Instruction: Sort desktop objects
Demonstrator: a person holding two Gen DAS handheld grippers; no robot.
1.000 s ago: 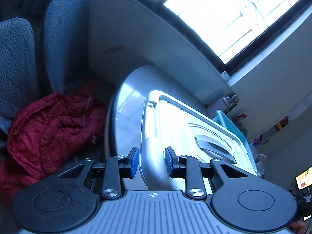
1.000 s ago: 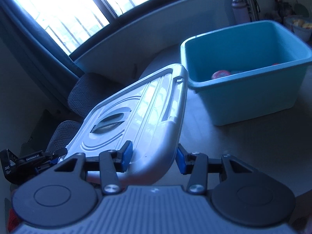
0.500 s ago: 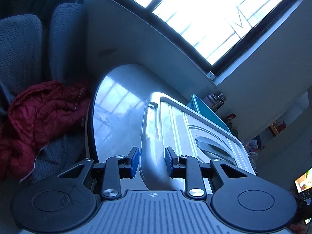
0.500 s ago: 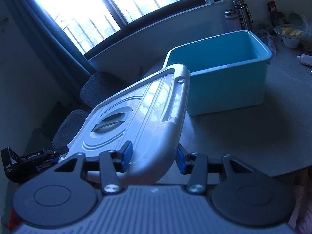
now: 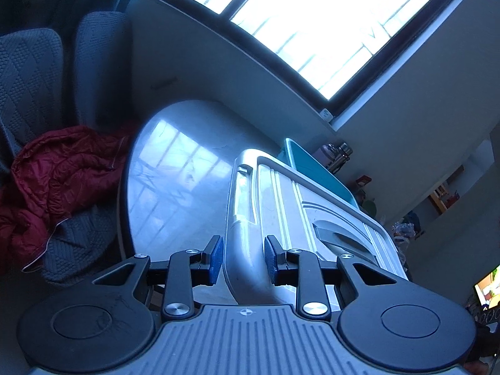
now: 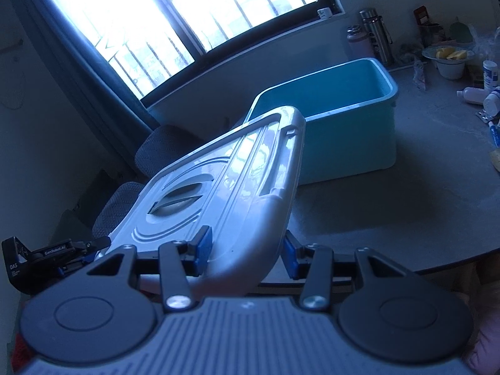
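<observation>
A pale grey plastic lid with a recessed handle is held tilted above the round table. My left gripper is shut on its rounded rim at one side. My right gripper is shut on the near corner of the same lid. The left gripper shows at the lid's left edge in the right wrist view. Behind the lid stands an open teal bin on the table. What lies inside the bin is hidden from here.
A red jacket lies on grey chairs left of the table. Two flasks, a bowl of food and small bottles crowd the table's far right. A bright window fills the back wall.
Both grippers have drawn back from the teal bin with the lid still held between them. The bin now looks smaller and farther off, and more tabletop shows.
</observation>
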